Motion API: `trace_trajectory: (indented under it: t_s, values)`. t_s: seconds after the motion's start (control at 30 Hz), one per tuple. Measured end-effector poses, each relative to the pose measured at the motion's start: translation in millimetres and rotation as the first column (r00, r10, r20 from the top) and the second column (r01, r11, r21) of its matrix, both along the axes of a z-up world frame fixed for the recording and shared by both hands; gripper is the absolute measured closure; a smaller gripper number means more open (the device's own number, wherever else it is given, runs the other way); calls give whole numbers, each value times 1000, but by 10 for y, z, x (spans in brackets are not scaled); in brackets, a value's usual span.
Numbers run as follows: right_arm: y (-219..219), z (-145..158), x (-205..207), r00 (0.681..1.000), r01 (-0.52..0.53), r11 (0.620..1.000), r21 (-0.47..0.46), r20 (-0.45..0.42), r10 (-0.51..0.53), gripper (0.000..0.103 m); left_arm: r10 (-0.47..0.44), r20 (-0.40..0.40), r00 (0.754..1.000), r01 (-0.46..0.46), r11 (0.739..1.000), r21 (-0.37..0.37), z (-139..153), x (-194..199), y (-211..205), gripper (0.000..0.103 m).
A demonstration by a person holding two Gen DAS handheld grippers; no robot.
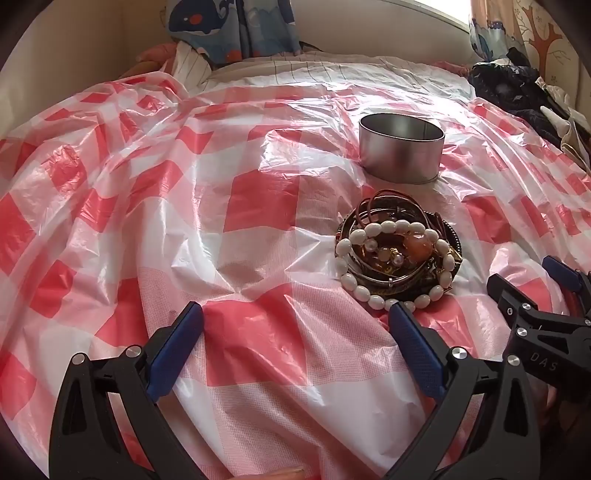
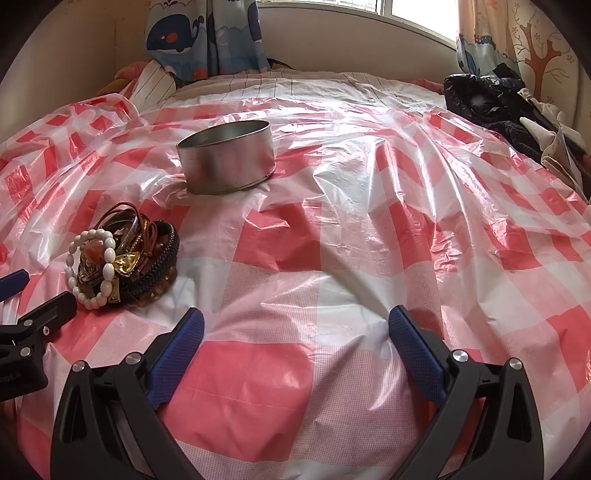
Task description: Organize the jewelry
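Observation:
A pile of jewelry [image 1: 397,247] lies on the red-and-white checked plastic sheet [image 1: 221,206]: a white bead bracelet [image 1: 376,227], brown cords and dark bangles. It also shows in the right wrist view [image 2: 122,258]. A round open metal tin [image 1: 401,152] stands upright behind the pile, also in the right wrist view [image 2: 227,160]. My left gripper [image 1: 295,314] is open and empty, its right finger tip close to the bead bracelet. My right gripper [image 2: 295,319] is open and empty, to the right of the pile; it appears in the left wrist view [image 1: 535,280].
The sheet covers a soft bed and is wrinkled. Dark clothes [image 2: 491,107] lie at the far right. A whale-print curtain [image 2: 207,33] and a wall close off the back. A striped pillow [image 1: 192,66] lies at the far left.

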State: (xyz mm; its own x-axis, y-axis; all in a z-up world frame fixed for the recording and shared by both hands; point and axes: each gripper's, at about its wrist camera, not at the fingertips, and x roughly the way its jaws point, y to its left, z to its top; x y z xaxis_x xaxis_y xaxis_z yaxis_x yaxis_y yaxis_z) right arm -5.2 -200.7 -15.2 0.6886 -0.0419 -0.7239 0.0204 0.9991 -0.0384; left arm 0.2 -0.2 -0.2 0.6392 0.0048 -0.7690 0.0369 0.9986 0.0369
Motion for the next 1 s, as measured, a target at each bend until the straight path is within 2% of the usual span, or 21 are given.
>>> trace_trajectory:
  t_s: [0.37, 0.5, 0.63, 0.73, 1.0]
  values:
    - [-2, 3, -1, 1000, 0, 1000, 0, 0, 0, 7, -12, 3, 1000, 12, 1000, -1, 15, -5, 13, 6]
    - [-2, 5, 0, 1000, 0, 1000, 0, 0, 0, 7, -24, 43, 999, 23, 999, 23, 116, -36, 191, 6]
    - [-5, 7, 1, 1000, 0, 1000, 1, 0, 0, 7, 81, 81, 993, -84, 996, 23, 186, -50, 472, 7]
    - [-6, 8, 4, 1000, 0, 1000, 1, 0, 0, 7, 128, 49, 991, -126, 991, -33, 129, -20, 674, 7]
    - [-8, 10, 5, 1000, 0, 1000, 2, -1, 0, 7, 122, 16, 992, -121, 993, -14, 37, -6, 643, 7]
